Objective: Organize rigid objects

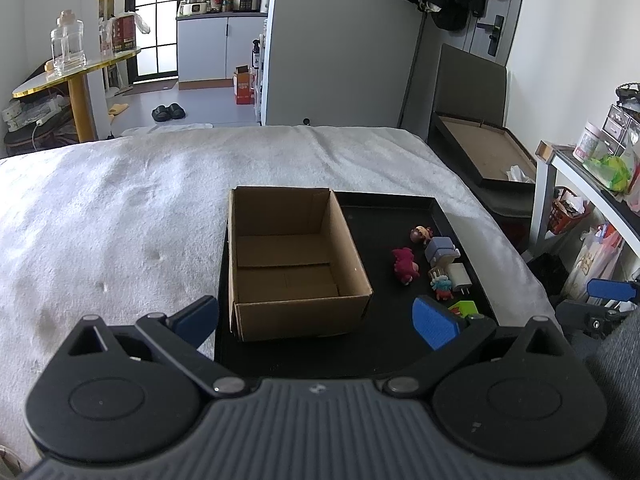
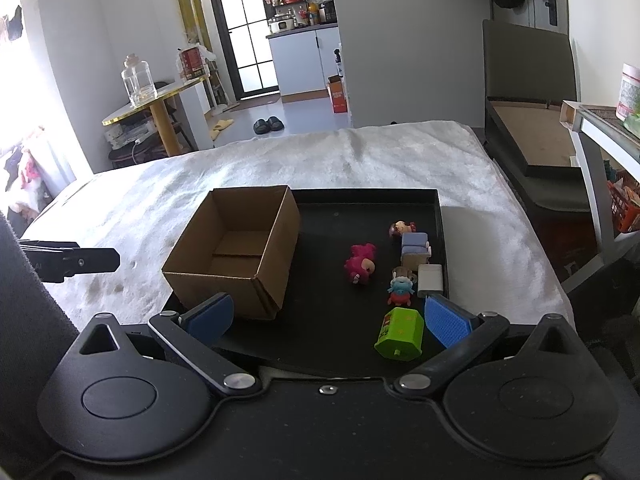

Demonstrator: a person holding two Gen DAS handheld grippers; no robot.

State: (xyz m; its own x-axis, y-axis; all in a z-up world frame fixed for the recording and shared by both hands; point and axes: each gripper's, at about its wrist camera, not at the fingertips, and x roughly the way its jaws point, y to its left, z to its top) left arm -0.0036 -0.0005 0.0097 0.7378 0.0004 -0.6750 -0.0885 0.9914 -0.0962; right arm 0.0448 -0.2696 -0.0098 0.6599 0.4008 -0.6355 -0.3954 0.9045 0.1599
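Note:
An empty cardboard box [image 1: 292,264] [image 2: 236,252] stands on the left of a black tray [image 1: 384,216] [image 2: 332,320] on the bed. Right of it lie a pink plush-like figure [image 1: 405,266] [image 2: 360,263], a small brown figure [image 1: 421,235] [image 2: 401,228], a blue-grey block toy [image 1: 440,251] [image 2: 415,249], a white charger [image 1: 460,276] [image 2: 430,279], a blue-red figure [image 1: 441,286] [image 2: 400,290] and a green box [image 1: 464,308] [image 2: 400,333]. My left gripper [image 1: 316,320] is open before the box. My right gripper [image 2: 328,318] is open, with the green box just inside its right finger.
The tray rests on a white fuzzy blanket [image 1: 120,208] [image 2: 360,156]. A dark chair with a cardboard panel [image 1: 480,148] [image 2: 532,136] and a cluttered shelf [image 1: 600,160] stand to the right. A gold-edged table with a glass jar [image 1: 68,68] [image 2: 152,100] is at the far left.

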